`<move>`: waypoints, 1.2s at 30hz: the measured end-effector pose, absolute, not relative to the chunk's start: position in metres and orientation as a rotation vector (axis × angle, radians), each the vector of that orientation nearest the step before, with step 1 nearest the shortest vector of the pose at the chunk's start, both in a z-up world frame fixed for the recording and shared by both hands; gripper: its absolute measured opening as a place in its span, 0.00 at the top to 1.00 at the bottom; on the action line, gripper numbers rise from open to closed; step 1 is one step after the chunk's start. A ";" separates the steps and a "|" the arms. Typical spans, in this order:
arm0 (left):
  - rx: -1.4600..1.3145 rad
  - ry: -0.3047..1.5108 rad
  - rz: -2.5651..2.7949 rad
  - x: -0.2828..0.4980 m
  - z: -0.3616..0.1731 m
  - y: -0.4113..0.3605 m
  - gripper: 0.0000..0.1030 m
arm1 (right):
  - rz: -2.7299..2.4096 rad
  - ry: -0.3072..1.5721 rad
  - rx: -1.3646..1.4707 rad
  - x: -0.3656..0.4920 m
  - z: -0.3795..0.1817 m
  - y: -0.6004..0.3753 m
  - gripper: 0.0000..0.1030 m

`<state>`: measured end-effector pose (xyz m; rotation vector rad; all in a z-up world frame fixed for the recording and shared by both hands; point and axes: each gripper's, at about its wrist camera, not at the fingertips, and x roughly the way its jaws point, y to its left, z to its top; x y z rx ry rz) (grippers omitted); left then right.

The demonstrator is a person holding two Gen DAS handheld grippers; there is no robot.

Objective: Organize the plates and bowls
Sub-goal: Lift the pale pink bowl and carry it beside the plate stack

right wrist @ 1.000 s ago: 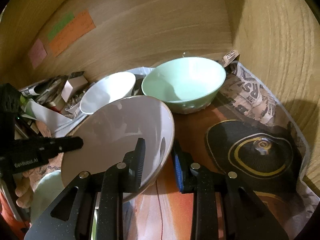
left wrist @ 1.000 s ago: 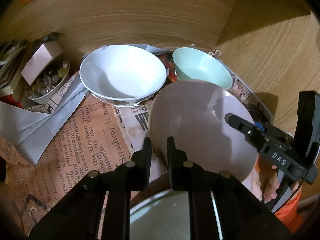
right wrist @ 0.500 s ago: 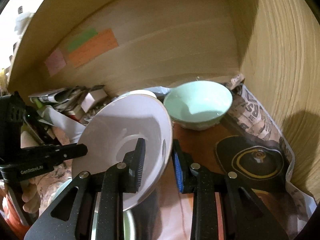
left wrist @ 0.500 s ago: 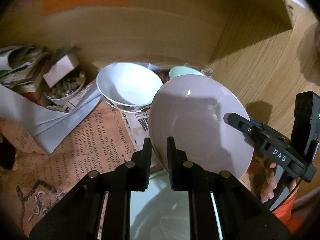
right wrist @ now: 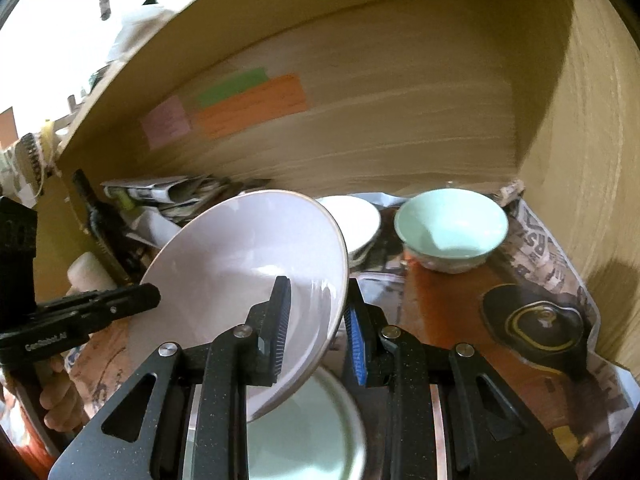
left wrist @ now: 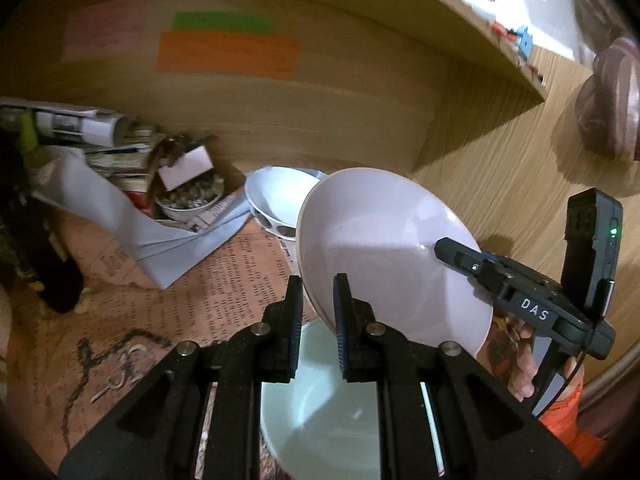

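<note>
At mid-frame the bowl (left wrist: pixel 394 256) hung tilted above a pale bowl (left wrist: pixel 320 408), its rim clamped by the left claw (left wrist: pixel 317 306) and the right claw (right wrist: pixel 318 320) on opposite sides. It looked glazed, stiff, slippery and breakable; rim grips suited it.

Your left gripper (left wrist: pixel 316 312) fills the bottom of the frame, its jaws closed on the near rim of a pale lilac bowl (left wrist: pixel 384 256) tilted up at centre right. At the right edge your right gripper (left wrist: pixel 460 254) grips the bowl's far side. Below the lilac bowl sits a light green bowl (left wrist: pixel 328 408). Behind, at centre, a white bowl (left wrist: pixel 276 200) rests on newspaper (left wrist: pixel 208 300). Coloured sticky notes (left wrist: pixel 228 54) mark the wooden back wall at upper left.
</note>
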<state>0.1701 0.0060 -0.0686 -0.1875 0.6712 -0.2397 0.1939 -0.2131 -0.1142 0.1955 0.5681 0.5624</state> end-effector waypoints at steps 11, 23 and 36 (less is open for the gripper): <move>-0.236 0.610 -0.166 0.114 -0.062 0.051 0.87 | 0.653 0.573 0.175 0.164 -0.111 -0.171 0.77; -0.253 0.597 -0.060 0.062 -0.074 0.096 0.87 | 0.757 0.602 0.149 0.140 -0.116 -0.116 0.77; -0.305 0.637 0.023 0.028 -0.101 0.134 0.87 | 0.824 0.690 0.099 0.124 -0.139 -0.069 0.77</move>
